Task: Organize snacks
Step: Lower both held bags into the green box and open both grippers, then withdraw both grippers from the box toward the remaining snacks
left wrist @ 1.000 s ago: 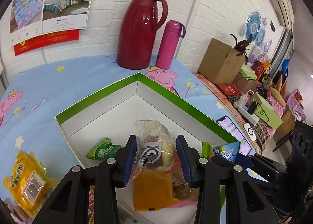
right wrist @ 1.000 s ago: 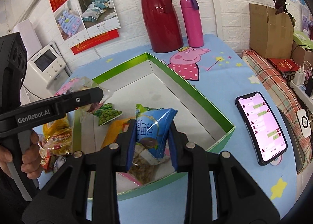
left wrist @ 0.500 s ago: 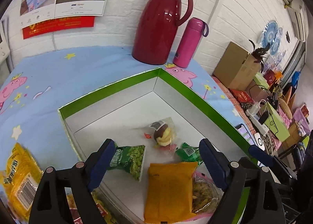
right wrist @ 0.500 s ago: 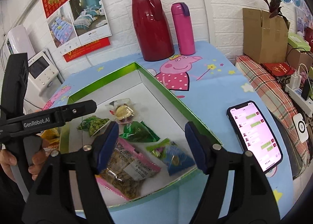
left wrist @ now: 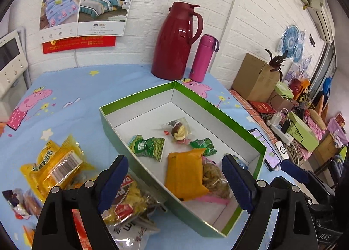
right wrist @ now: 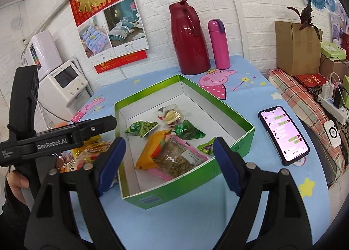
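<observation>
Yellow wrappers mark what is left to sort: a yellow snack packet [left wrist: 52,170] lies flat on the blue tablecloth [left wrist: 82,88], outside the green box [left wrist: 220,112] and off its left wall, with a clear bag of yellow crisps [left wrist: 128,200] just beside it, nearer the box and touching its outer wall. Its long axis runs on a slant, barcode end pointing toward the box. Inside the box lie an orange packet [left wrist: 184,173], a pack of green peas [left wrist: 148,146] and a few smaller sweets. From the left wrist view the left gripper [left wrist: 174,182] hangs over the box's near left wall, jaws spread wide and holding nothing, so the loose pile sits below and to its left, close by. The right gripper [right wrist: 169,166], equally wide and empty, hovers at the near edge of the box with a phone [right wrist: 283,133] to its right; the pile lies well off to its left, beyond the left tool. By my reading the left hand is the nearer one, and the next pick calls for a short swing leftward and down, with the jaws turned across the packet's narrow width.
</observation>
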The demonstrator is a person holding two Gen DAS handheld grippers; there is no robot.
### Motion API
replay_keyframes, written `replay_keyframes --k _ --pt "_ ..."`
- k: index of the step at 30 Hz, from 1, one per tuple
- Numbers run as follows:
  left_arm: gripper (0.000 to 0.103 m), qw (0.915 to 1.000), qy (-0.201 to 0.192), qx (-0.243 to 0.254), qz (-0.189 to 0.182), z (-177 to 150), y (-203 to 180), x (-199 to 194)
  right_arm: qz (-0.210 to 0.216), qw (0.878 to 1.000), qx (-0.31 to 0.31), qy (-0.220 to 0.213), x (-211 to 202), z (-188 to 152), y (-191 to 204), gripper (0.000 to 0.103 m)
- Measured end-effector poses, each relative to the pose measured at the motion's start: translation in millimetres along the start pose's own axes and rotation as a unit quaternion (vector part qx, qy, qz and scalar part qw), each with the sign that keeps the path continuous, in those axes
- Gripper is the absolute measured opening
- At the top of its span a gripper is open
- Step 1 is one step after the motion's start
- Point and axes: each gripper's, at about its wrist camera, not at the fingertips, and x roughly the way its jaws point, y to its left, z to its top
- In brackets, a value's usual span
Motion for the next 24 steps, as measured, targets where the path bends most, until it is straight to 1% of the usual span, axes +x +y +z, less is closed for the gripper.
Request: replay_keyframes --k 3,8,11,14,17,19,21,24 --pt "0.089 0.9999 -0.006 -0.008 -0.007 -11.8 1.3 -23.8 0.017 1.000 -0.009 -0.007 -15.1 -6.9 13.2 0.082" --pt "0.089 0.9999 0.002 -0.001 0.015 -38.3 7.7 -55.8 0.040 0.999 -0.019 -0.010 -32.7 -23.0 34.0 0.083" --pt "0.089 0.9997 -0.001 -0.016 0.016 -61.4 25.2 -75.0 0.056 0.998 -0.020 -0.001 -36.3 -35.6 43.5 0.083" --pt "0.089 0.9983 -0.003 -0.049 0.029 -86.0 53.1 -92.2 0.069 0.997 -0.021 0.011 -35.2 -47.2 53.0 0.083" --pt "0.089 0.9945 -0.006 -0.092 0.050 -110.2 85.2 -105.6 0.082 0.996 -0.020 0.027 -28.5 -58.4 62.9 0.083" --pt "0.089 0.9919 -0.003 -0.114 0.057 -124.2 101.9 -111.2 0.090 0.995 -0.018 0.042 -20.7 -66.7 70.1 0.083" --pt "0.089 0.9907 0.002 -0.120 0.064 -135.3 113.0 -114.1 0.097 0.993 -0.020 0.062 -10.2 -76.9 80.0 0.083" --pt "0.089 0.9901 0.012 -0.117 0.077 -150.7 123.2 -115.3 0.111 0.989 -0.023 0.091 5.5 -91.2 96.2 0.083"
